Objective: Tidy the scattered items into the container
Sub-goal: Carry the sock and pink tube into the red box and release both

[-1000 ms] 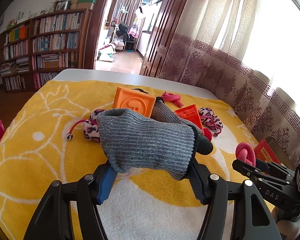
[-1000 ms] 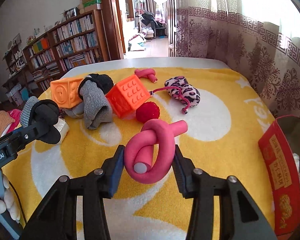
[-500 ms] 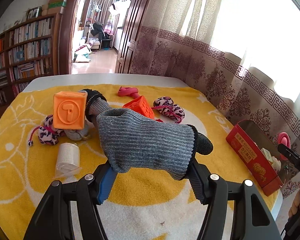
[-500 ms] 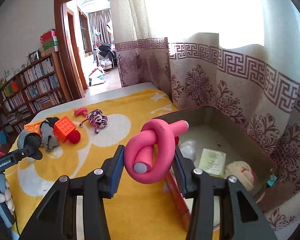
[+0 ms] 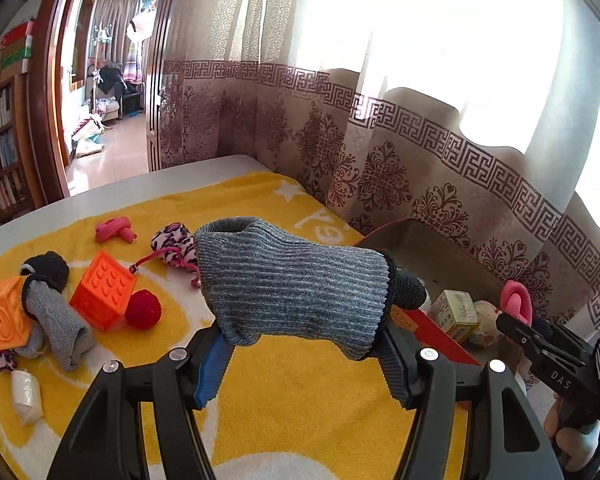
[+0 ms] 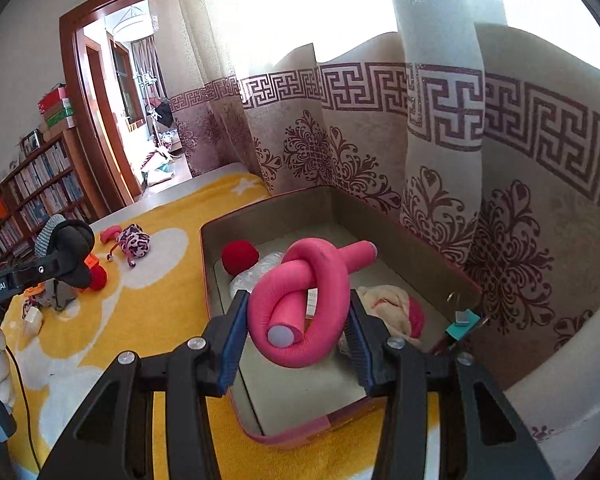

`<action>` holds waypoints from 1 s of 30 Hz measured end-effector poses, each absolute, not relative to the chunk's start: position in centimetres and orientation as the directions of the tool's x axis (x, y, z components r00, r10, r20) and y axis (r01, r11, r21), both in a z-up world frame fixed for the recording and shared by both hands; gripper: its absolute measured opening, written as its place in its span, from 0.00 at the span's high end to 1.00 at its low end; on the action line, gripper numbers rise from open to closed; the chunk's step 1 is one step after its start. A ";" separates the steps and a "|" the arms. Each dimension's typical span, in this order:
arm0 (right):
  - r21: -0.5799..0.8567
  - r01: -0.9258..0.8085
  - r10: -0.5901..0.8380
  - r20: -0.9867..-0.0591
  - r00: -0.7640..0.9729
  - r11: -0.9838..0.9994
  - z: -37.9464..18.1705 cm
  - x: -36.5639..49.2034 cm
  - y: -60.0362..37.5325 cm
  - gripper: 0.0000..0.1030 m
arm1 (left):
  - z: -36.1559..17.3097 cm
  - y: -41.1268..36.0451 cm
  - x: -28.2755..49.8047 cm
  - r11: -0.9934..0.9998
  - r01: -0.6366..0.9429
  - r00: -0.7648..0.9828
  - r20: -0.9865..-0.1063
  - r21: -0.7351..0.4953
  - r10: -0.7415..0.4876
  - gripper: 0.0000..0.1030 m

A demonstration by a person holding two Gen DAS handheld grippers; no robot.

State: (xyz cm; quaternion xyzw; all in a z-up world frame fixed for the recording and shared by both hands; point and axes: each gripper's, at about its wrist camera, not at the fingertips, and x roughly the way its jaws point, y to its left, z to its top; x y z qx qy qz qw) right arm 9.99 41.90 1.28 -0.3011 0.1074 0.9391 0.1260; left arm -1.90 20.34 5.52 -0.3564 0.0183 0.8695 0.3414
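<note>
Grey ribbed glove (image 5: 296,280) clamped crosswise between the pads of left gripper (image 5: 300,350), black fingertip end sticking out to the right, held over yellow towel (image 5: 300,400) just short of the box. Pink knotted foam roller (image 6: 304,300) pinched between the pads of right gripper (image 6: 296,334), held above the open interior of red-rimmed cardboard box (image 6: 400,240). Inside box: red ball (image 6: 240,258), cream cloth item (image 6: 384,304), clear wrapped item partly hidden behind the roller. Left out on towel: orange cube (image 5: 102,294), second orange cube (image 5: 2,316), second red ball (image 5: 142,308), second grey glove (image 5: 56,312), leopard-print pouch (image 5: 174,244), another pink roller (image 5: 114,230), small white roll (image 5: 26,396). Patterned curtain (image 6: 440,152) directly behind box.
</note>
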 end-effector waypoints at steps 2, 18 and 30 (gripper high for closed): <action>0.121 -0.302 0.178 -0.586 -0.790 -0.946 1.3 10.2 42.0 0.51 | 6.0 22.5 -1.9 -0.743 -0.636 -0.496 -0.629 -0.207 0.599 0.36; 0.149 -0.303 0.163 -0.585 -0.794 -0.941 0.2 10.8 42.1 0.45 | 5.3 34.3 -3.4 -0.613 -0.732 -0.310 -0.656 -0.297 0.689 0.30; 0.164 -0.309 0.164 -0.574 -0.802 -0.937 0.4 10.7 41.5 0.28 | 5.0 31.5 -3.2 -0.630 -0.718 -0.335 -0.646 -0.297 0.686 0.26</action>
